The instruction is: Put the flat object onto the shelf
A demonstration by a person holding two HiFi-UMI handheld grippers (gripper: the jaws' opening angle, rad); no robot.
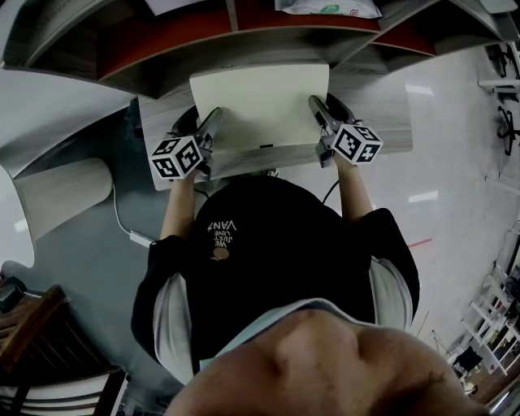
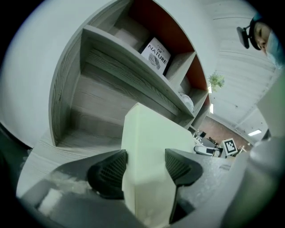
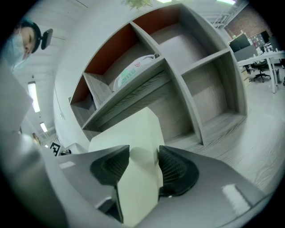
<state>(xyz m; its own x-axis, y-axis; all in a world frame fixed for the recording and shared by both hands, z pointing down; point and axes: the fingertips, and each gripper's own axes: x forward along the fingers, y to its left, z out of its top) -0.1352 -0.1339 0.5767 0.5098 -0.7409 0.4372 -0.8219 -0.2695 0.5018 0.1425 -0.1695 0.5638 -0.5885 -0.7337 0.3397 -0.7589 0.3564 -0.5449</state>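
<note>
The flat object (image 1: 260, 101) is a pale cream slab, held level over the grey wooden table (image 1: 390, 114) just in front of the shelf (image 1: 244, 20). My left gripper (image 1: 213, 122) is shut on its left edge and my right gripper (image 1: 315, 107) on its right edge. In the left gripper view the slab (image 2: 151, 133) fills the gap of the left gripper (image 2: 146, 167), both pads pressing on it. In the right gripper view the slab (image 3: 129, 138) sits clamped in the right gripper (image 3: 143, 167). An empty lower compartment of the shelf (image 2: 111, 80) (image 3: 178, 84) lies straight ahead.
A black-and-white book (image 2: 156, 54) stands in an upper compartment. A white bag (image 3: 133, 71) (image 1: 325, 8) lies in another. A ribbed beige cylinder (image 1: 61, 191) and a wooden chair (image 1: 41, 357) are at the left. A person wearing a headset (image 2: 260, 33) stands nearby.
</note>
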